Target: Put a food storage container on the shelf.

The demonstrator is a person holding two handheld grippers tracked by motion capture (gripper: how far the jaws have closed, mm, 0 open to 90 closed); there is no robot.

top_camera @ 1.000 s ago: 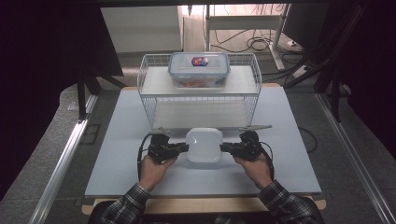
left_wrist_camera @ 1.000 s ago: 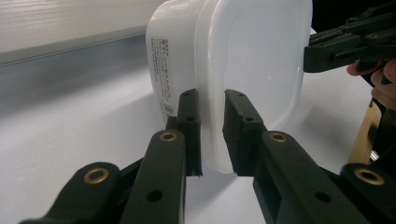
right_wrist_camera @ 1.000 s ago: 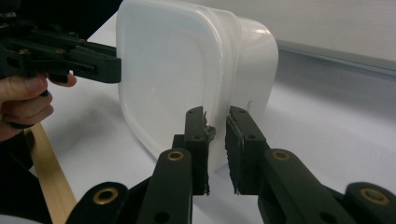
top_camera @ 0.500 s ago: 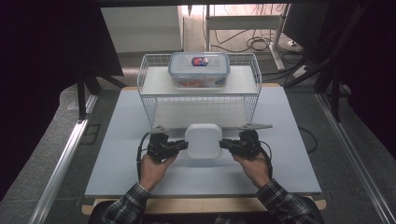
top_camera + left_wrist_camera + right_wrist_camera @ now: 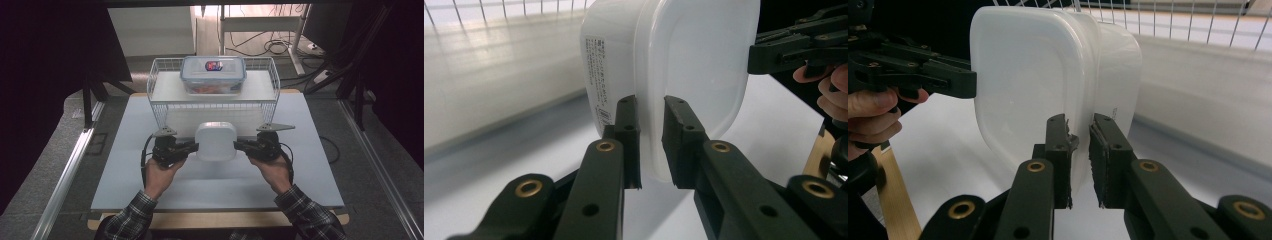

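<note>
Just in front of the wire rack (image 5: 165, 107), and raised off the bench (image 5: 150, 190) to judge by the soft shadow beneath: a white lidded box (image 5: 215, 141), carried level between both hands. Pinched at its left edge by the left gripper (image 5: 192, 147) and at its right edge by the right gripper (image 5: 239, 145), each pair of fingers closed narrow on the lip where lid meets tub. Held from opposite sides, most likely, to stop so wide and smooth a box from tipping or twisting. Kept flat, probably, for setting onto or under the rack, though cannot tell which level. Up on the rack's top shelf, well apart from the held box: a clear lidded container (image 5: 213, 75).

From the high view: gives the whole layout, box square to the rack and both forearms symmetrical, but leaves the bite of the fingers too fine to read. From the left gripper view: shows the fingers (image 5: 626, 130) straddling the rim, one on the tub side and one on the lid side, and adds a printed label (image 5: 599, 75) on the tub wall. From the right gripper view: shows the matching bite of its fingers (image 5: 1058, 145) on the opposite rim, with the other hand beyond.
</note>
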